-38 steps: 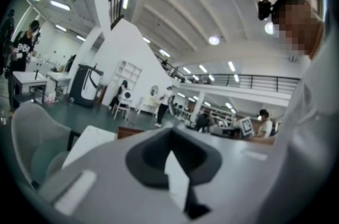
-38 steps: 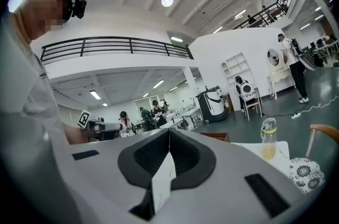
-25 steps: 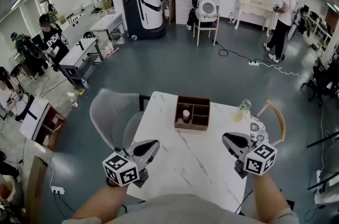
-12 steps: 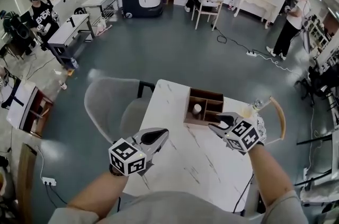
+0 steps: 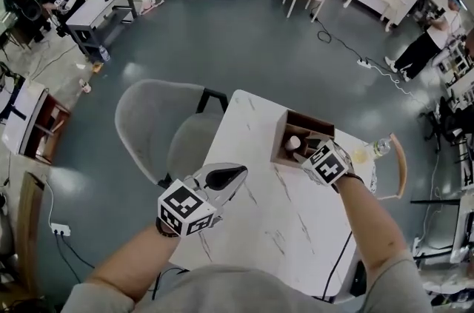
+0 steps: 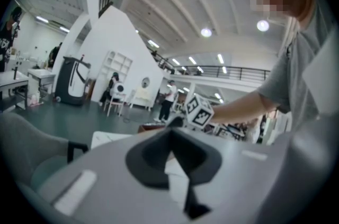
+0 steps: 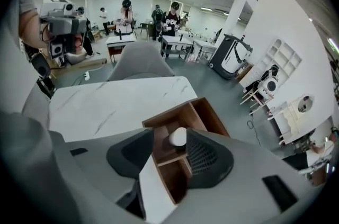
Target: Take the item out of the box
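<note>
Now the right hand-held gripper (image 7: 170, 134) points steeply down over the box (image 7: 209, 114) on the bench (image 5: 274, 215), its jaws just opened, apart and gripping nothing; the white-topped item (image 7: 178, 136) stands in a compartment, seen between the jaw tips. Left hand-held gripper (image 5: 238, 172) hovers over the bench's near side, jaws together, empty

1. The person wears a grey shirt (image 5: 244, 295) with short sleeves.
2. Each hand has a smooth grey tool: the left gripper (image 5: 238, 172) and the right gripper (image 5: 305, 147).
3. The jaws have black pads (image 7: 132, 157) inside. One pad has a net pattern.
4. Each tool carries a white cube (image 5: 185, 209) with black square marks.
</note>
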A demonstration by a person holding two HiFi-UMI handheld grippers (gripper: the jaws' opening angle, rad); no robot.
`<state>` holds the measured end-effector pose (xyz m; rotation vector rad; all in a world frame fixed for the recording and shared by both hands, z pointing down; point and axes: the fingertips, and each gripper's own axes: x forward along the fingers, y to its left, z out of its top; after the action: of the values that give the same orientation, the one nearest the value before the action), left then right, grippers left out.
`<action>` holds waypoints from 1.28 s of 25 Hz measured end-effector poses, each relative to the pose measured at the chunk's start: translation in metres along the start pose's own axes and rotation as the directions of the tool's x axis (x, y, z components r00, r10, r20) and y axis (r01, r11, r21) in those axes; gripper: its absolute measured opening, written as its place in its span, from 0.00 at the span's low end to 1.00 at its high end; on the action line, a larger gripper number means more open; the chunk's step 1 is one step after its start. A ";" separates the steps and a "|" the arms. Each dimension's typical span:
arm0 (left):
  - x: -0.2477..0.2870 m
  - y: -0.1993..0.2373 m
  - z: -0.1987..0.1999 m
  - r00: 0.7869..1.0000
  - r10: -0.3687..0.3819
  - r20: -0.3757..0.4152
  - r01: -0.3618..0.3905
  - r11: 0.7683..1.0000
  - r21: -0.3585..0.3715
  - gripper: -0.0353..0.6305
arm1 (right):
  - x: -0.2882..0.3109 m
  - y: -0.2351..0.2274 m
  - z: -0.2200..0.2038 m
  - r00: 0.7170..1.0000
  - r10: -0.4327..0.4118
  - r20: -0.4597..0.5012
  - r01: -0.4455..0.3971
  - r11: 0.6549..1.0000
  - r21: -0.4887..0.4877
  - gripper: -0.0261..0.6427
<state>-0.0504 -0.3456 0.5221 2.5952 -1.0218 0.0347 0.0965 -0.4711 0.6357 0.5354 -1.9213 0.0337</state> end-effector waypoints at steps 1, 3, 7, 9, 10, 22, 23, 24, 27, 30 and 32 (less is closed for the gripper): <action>0.001 0.004 -0.002 1.000 0.001 0.001 -0.001 1.000 0.001 0.06 | 0.007 -0.002 -0.001 1.000 -0.007 -0.020 0.007 1.000 -0.012 0.31; 0.001 0.013 -0.007 1.000 0.005 0.001 -0.005 1.000 -0.003 0.06 | 0.021 -0.007 -0.003 0.998 -0.024 -0.052 0.023 0.999 -0.033 0.32; 0.001 0.026 -0.018 1.000 0.011 0.002 -0.011 1.000 -0.018 0.06 | 0.041 -0.012 -0.006 0.991 -0.055 -0.120 0.044 0.995 -0.090 0.33; 0.003 0.031 -0.022 1.000 0.013 0.004 -0.013 1.000 -0.007 0.06 | 0.049 -0.013 -0.010 0.984 -0.074 -0.160 0.056 0.992 -0.115 0.34; 0.005 0.035 -0.024 1.000 0.015 0.006 -0.015 1.000 0.002 0.06 | 0.052 -0.013 -0.012 0.980 -0.082 -0.179 0.061 0.991 -0.121 0.35; 0.064 0.100 -0.003 0.993 0.018 0.117 -0.028 0.995 0.092 0.06 | 0.075 -0.017 -0.029 0.938 -0.087 -0.335 0.084 0.996 -0.023 0.36; 0.069 0.105 0.000 0.992 0.017 0.127 -0.030 0.995 0.097 0.06 | 0.076 -0.016 -0.031 0.935 -0.081 -0.346 0.081 0.997 -0.014 0.36; 0.073 0.110 0.003 0.991 0.017 0.135 -0.031 0.994 0.103 0.06 | 0.077 -0.015 -0.031 0.932 -0.080 -0.354 0.079 0.997 -0.016 0.36; 0.085 0.122 0.009 0.989 0.010 0.145 -0.026 0.993 0.112 0.06 | 0.081 -0.015 -0.032 0.924 -0.091 -0.372 0.081 0.996 -0.044 0.36; 0.094 0.130 0.010 0.989 -0.001 0.146 -0.016 0.994 0.112 0.06 | 0.081 -0.014 -0.036 0.909 -0.102 -0.403 0.084 0.995 -0.062 0.36; 0.097 0.133 0.010 0.989 -0.004 0.148 -0.012 0.994 0.108 0.06 | 0.082 -0.014 -0.039 0.898 -0.113 -0.425 0.085 0.993 -0.085 0.36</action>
<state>-0.0679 -0.5032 0.5685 2.7288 -1.1047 -0.1060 0.1101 -0.5020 0.7210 0.5318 -1.4564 0.0214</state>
